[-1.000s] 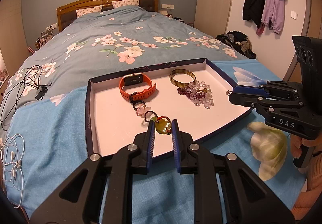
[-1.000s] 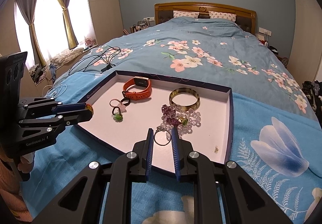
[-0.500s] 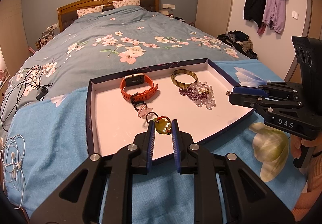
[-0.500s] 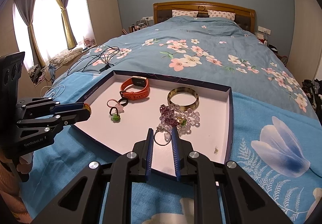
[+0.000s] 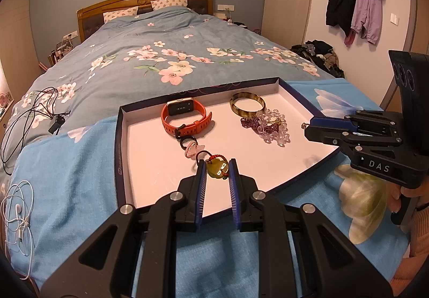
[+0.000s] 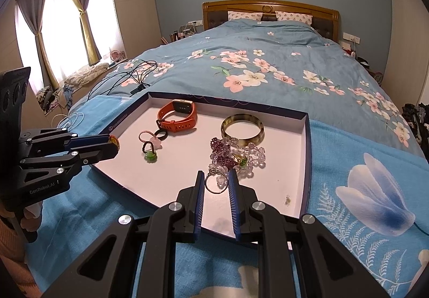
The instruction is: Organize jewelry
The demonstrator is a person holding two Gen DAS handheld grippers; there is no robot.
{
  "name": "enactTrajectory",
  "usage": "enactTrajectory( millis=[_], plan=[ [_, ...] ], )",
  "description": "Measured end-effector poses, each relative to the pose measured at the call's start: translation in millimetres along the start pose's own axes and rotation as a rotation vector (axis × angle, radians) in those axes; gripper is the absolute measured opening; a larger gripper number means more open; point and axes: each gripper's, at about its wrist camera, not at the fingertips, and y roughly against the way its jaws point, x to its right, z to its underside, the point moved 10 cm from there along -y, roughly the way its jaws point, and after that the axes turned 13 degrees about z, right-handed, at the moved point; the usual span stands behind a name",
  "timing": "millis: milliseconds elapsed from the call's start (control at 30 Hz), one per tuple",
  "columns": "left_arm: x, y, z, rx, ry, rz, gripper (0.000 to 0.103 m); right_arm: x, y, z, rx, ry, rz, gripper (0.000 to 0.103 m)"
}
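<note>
A shallow tray (image 5: 121, 137) with a white floor and dark blue walls lies on the bed. Above its near edge, my left gripper (image 5: 217, 163) is shut on a yellow-green pendant (image 5: 215, 172) with a red cord. My right gripper (image 6: 215, 174) is shut on a thin silver ring (image 6: 220, 180) with a clear stone, above the tray's near side. In the tray lie an orange watch (image 5: 185, 115), a brown bangle (image 5: 248, 103), a heap of purple and clear bead bracelets (image 5: 268, 126), pink and black small loops (image 5: 191, 149) and a green bead on a black loop (image 6: 150, 155).
The tray rests on a blue flowered blanket (image 6: 362, 190) over a floral duvet. Black cables (image 5: 32, 110) and white earphones (image 5: 16, 212) lie at the left. A tiny earring (image 6: 287, 200) sits near the tray's near right corner. A hand (image 5: 410, 190) grips the right tool.
</note>
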Motion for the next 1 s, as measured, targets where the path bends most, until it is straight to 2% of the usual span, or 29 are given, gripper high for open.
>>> enactTrajectory(
  millis=[1000],
  plan=[
    [-7.4,-11.2,5.2,-0.023,0.02,-0.019,0.017,2.3,-6.3,1.6,-0.021,-0.005,0.003,0.016]
  ],
)
